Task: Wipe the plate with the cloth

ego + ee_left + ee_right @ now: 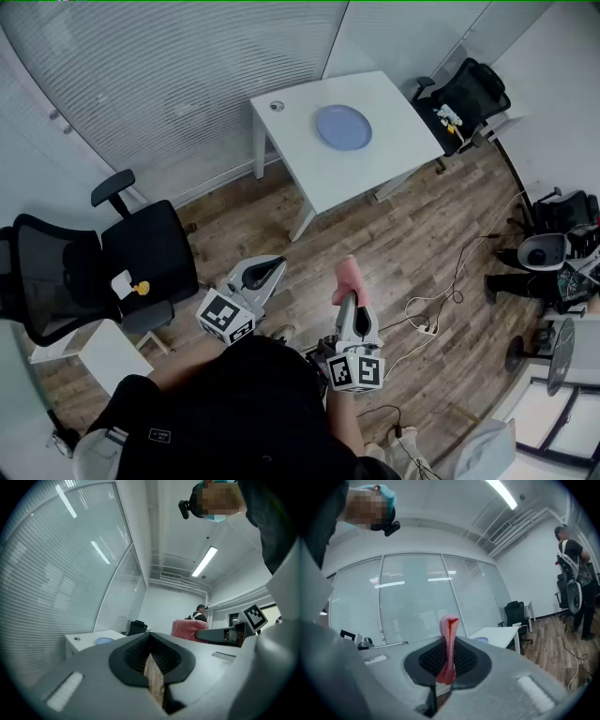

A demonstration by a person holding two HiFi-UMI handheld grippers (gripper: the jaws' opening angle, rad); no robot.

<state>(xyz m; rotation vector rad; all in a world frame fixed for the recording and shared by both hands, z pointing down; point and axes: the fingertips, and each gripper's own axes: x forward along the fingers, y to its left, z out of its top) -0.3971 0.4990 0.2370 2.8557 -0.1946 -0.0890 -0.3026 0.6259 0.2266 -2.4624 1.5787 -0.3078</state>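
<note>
Standing on a wooden floor (394, 244) in an office, facing a white table (375, 169) beside blinds (187, 75). Seeing a blue plate (343, 127) lying near the table's middle. Holding the left gripper (275, 266) level, jaws pressed together on nothing. Clamping a pink cloth (349, 278) in the right gripper (347, 298), well apart from the plate.

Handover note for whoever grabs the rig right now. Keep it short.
Left gripper: shut, empty.
Right gripper: shut on the pink cloth, which sticks up from between its jaws.
Blue plate: lies on the white table, well ahead of both grippers and untouched.
Done: cloth is in the grip.
Left: go to the table and wipe the plate.
</note>
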